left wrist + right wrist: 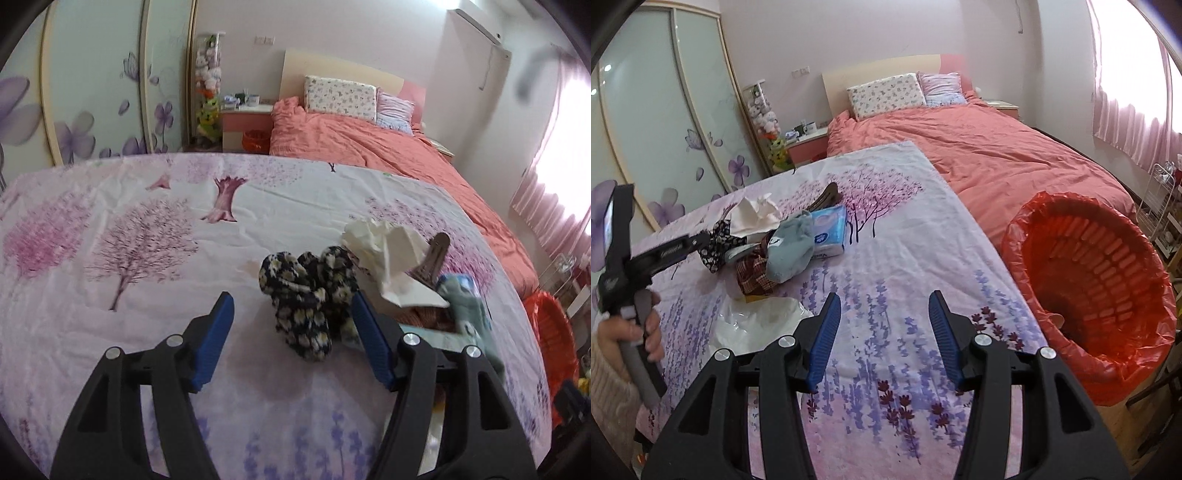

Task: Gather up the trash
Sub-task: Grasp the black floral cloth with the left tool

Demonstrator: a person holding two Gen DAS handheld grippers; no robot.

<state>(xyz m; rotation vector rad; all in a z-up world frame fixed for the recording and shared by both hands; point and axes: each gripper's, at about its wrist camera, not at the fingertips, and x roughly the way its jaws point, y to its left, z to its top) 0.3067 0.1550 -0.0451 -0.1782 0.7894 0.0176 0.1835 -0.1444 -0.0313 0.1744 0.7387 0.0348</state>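
A pile lies on the floral cloth (147, 229): a dark flowered scrunchie (306, 295), crumpled white tissue (384, 243), a grey sock (792, 243), a blue tissue pack (829, 230), a brown hair clip (434, 258), red plaid fabric (753, 271) and a white plastic bag (757, 325). My left gripper (291, 314) is open with its jaws on either side of the scrunchie; it also shows in the right wrist view (701, 240). My right gripper (884, 310) is open and empty above bare cloth. A red-lined bin (1097, 280) stands to its right.
A bed with a coral duvet (997, 147) and pillows (886, 94) lies behind the cloth-covered surface. A nightstand (245, 122) and wardrobe doors (92, 92) stand to the left. Pink curtains (1134, 92) and a wire rack (1160, 206) are on the right.
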